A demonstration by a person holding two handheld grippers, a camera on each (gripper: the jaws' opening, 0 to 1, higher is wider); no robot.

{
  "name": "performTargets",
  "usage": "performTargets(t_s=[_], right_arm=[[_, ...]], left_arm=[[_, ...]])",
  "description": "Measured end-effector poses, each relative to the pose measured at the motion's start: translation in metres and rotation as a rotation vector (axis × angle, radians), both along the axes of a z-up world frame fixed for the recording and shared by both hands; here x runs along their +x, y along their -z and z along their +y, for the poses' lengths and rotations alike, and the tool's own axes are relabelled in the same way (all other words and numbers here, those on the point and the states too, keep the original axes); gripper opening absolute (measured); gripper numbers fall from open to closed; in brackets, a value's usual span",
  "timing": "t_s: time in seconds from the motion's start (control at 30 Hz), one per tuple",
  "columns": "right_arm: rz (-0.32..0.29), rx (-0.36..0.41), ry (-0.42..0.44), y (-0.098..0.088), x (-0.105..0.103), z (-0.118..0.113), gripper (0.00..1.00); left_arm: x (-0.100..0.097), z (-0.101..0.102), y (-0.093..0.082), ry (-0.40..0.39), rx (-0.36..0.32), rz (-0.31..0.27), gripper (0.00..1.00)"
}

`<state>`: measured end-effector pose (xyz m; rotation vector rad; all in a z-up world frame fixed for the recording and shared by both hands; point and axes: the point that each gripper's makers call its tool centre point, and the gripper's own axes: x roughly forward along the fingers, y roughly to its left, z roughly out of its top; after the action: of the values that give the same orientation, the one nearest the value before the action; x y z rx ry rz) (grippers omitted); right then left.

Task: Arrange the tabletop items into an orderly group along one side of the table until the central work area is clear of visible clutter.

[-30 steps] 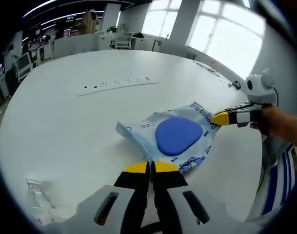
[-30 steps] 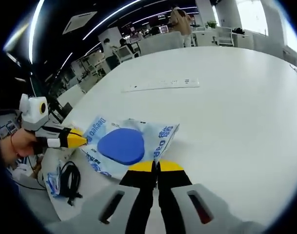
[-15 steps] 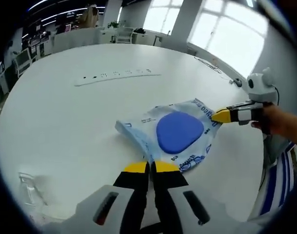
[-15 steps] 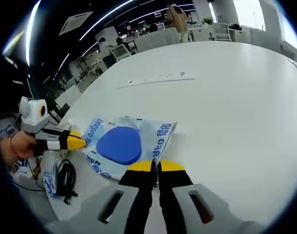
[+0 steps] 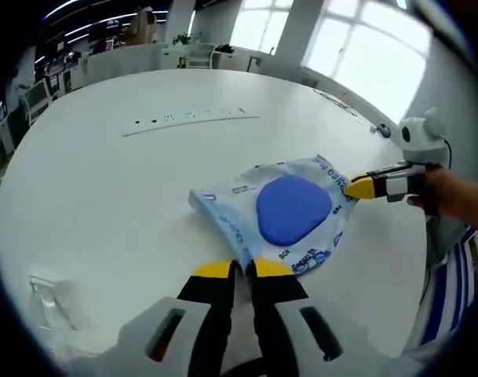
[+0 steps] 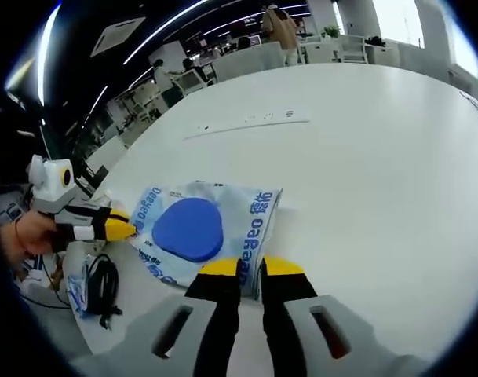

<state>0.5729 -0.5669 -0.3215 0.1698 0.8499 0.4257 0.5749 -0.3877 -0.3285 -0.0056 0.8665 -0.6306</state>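
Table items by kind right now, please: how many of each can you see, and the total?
Blue-and-white packaged pouch: 1
Clear plastic wrapper: 1
Bagged black cable: 1
White power strip: 1
Total: 4

blue-printed packet (image 5: 290,212), flat on white table (image 5: 105,196)

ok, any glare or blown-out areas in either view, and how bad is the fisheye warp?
Left gripper view: the windows are blown out white, and the table edge bows strongly. Right gripper view: ceiling light strips streak across a dark ceiling, the far room is small and soft, but the print on the blue and white packet stays readable.
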Motion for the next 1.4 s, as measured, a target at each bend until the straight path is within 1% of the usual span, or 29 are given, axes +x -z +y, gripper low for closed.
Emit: performTargets(t_s=[0.07, 0.17, 0.27, 0.5, 0.67, 0.77, 0.97, 1.27, 1.4], right_arm=[[0.001, 0.004, 0.004, 0.000, 0.000, 0.000, 0.10], [0.001, 0.002, 0.006, 0.000, -0.001, 0.000, 0.13], [-0.004, 0.007, 0.015, -0.003, -0.001, -0.001, 0.15], [-0.011, 0.012, 0.031, -0.007, -0.002, -0.005, 0.19], [-0.022, 0.018, 0.038, -0.012, -0.003, -0.006, 0.23], [-0.024, 0.009, 0.037, -0.014, -0.004, -0.008, 0.26], [-0.039, 0.012, 0.042, -0.022, -0.006, -0.009, 0.31], [-0.056, 0.012, 0.033, -0.033, -0.012, -0.006, 0.38], [-0.061, 0.012, 0.026, -0.037, -0.016, -0.004, 0.40]], left_arm=[[0.000, 0.000, 0.000, 0.004, 0.001, 0.000, 0.09], [-0.001, 0.000, 0.000, 0.003, 0.002, -0.001, 0.17], [-0.002, 0.001, -0.002, 0.004, 0.000, -0.007, 0.17], [-0.002, 0.004, -0.003, 0.003, 0.001, -0.005, 0.22], [-0.001, 0.004, -0.012, -0.002, -0.011, -0.020, 0.25], [-0.001, 0.004, -0.018, -0.001, -0.015, -0.030, 0.26], [-0.001, 0.007, -0.025, 0.002, -0.017, -0.047, 0.30], [-0.006, 0.011, -0.037, 0.002, -0.020, -0.064, 0.37], [-0.009, 0.014, -0.042, 0.003, -0.023, -0.071, 0.39]])
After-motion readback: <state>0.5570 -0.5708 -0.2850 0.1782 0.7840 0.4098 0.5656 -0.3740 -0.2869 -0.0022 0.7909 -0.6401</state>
